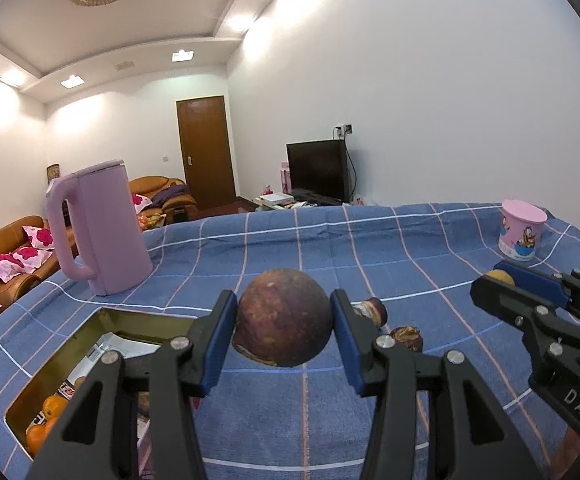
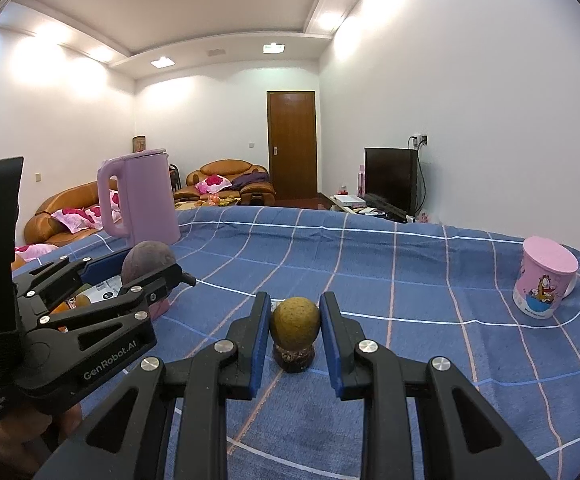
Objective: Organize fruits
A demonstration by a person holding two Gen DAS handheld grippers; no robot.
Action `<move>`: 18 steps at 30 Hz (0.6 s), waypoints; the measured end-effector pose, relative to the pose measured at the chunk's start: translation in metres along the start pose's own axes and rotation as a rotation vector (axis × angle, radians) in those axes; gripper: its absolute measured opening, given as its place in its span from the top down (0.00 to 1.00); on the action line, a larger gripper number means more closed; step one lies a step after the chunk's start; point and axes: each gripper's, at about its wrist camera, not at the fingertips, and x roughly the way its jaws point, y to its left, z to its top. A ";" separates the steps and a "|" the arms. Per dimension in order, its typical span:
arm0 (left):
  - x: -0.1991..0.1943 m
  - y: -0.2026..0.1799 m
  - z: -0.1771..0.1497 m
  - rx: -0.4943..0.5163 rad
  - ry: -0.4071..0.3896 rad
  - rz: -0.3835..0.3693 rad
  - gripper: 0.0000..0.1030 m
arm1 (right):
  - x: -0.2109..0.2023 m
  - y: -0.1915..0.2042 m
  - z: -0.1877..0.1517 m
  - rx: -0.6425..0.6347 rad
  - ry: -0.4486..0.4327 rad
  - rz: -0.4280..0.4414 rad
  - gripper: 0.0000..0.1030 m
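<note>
The left gripper (image 1: 284,328) has its fingers clamped on a dark purple fruit (image 1: 283,317), held above the blue checked surface (image 1: 390,240) near the gold tin (image 1: 29,388), presumably for deposit; the right gripper (image 2: 296,322) grips a small yellow-brown fruit (image 2: 296,319), likewise lifted clear

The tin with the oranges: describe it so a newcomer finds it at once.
Start at the tall pink kettle on the blue checked cloth. Just in front of it, toward the camera, sits the gold rectangular tin, holding oranges and printed paper. It is the only open metal box; the pink cartoon cup stands far right.
</note>
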 end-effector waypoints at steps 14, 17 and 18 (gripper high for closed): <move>-0.008 -0.001 0.000 0.005 -0.039 0.021 0.52 | -0.007 0.004 0.001 -0.008 -0.030 -0.009 0.74; -0.010 0.000 0.000 0.001 -0.048 0.026 0.52 | -0.009 0.005 0.001 -0.008 -0.038 -0.012 0.74; -0.010 0.000 0.000 0.000 -0.050 0.028 0.52 | -0.010 0.006 0.001 -0.008 -0.041 -0.013 0.74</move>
